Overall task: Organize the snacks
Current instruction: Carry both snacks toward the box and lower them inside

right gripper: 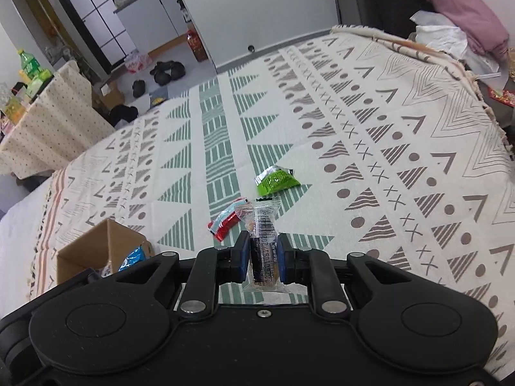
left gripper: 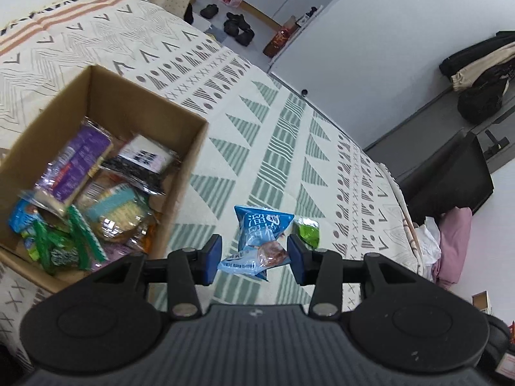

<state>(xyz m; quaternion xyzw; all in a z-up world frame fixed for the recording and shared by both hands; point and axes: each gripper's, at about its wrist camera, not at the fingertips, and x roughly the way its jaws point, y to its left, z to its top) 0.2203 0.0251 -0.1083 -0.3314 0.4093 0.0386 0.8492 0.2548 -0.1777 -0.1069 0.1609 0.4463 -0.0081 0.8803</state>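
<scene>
Patterned bedspread [right gripper: 370, 122] covers the bed where the snacks are sorted. Between the right gripper [right gripper: 264, 257] jaws, pinched tight, a clear-wrapped snack bar [right gripper: 262, 244] stands upright above the cloth, probably bound for the cardboard box [right gripper: 96, 241]. The left gripper [left gripper: 254, 257] jaws sit partly spread around a blue snack packet [left gripper: 260, 234]; whether they press it I cannot tell. Beside it the cardboard box [left gripper: 135, 103] already holds many packets. A green packet [right gripper: 276, 178] and a red packet [right gripper: 227, 220] lie loose on the bedspread, not yet collected.
</scene>
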